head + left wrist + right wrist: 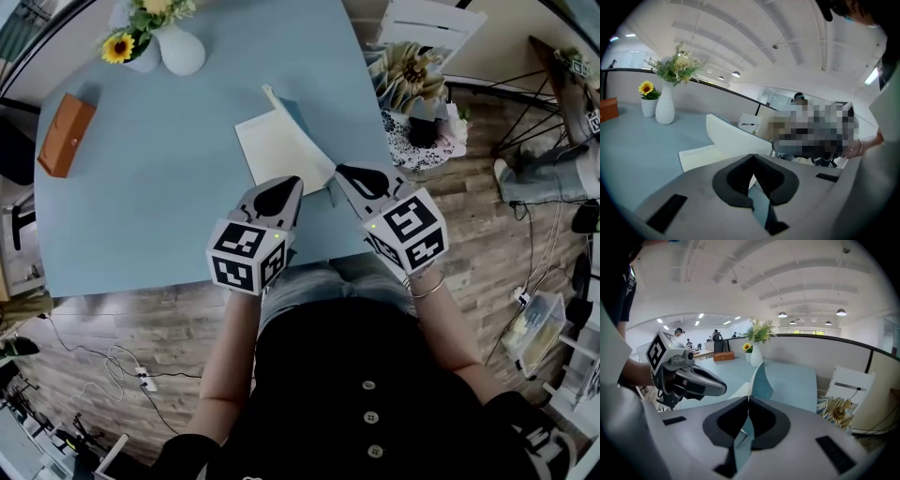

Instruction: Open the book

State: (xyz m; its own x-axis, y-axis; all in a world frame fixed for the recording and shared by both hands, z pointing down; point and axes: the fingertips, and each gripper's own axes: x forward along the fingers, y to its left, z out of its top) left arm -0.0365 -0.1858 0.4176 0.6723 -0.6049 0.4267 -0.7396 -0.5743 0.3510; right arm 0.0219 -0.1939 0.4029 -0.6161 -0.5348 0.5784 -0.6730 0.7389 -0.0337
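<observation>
Left gripper (753,158), jaws together, before half-open book (733,138)

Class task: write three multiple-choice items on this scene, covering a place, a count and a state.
1. Where on the pale blue table is the brown rectangular box? A on the book; B between the grippers; C near the left edge.
2. How many white vessels hold flowers? A one; B two; C four.
3. The blue-covered book with cream pages is: A cover raised; B shut flat; C on the floor.
C, head view shows it far left. B, tall white vase and small white pot. A, right gripper is shut on the raised cover.
</observation>
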